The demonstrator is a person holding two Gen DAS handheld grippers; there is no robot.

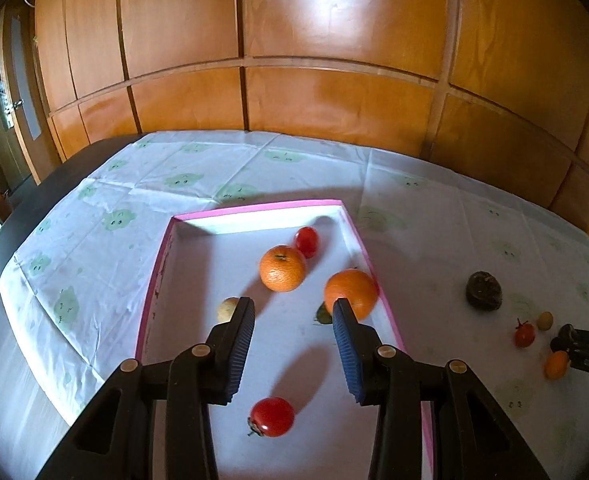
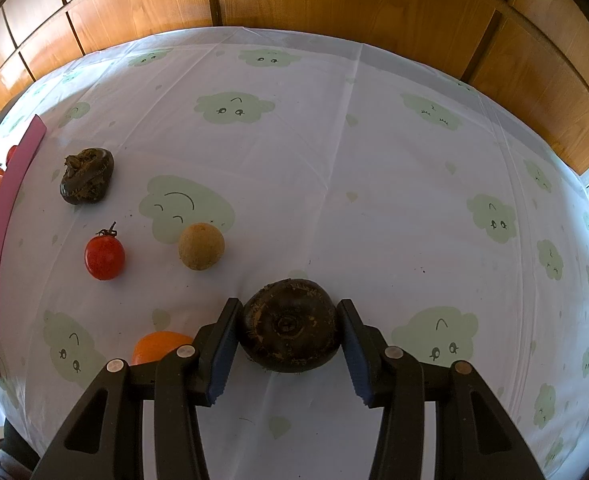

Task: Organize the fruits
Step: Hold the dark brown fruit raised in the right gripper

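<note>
My right gripper [image 2: 289, 338] has its fingers clenched on a dark round fruit [image 2: 290, 332] resting on the desk [image 2: 334, 160]. My left gripper [image 1: 293, 344] hangs released over the pink-rimmed tray [image 1: 254, 210]. Next I judge: lift, carry left past the tomato [image 2: 104, 257], and drop it in the tray.

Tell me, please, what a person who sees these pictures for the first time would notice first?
Probably the pink-edged tray on the cloud-print tablecloth, with two oranges and two tomatoes lying inside under the empty left gripper. Next, the right gripper closed around a dark, round fruit, with a small tomato and a wrinkled dark fruit loose on the cloth to its left.
</note>
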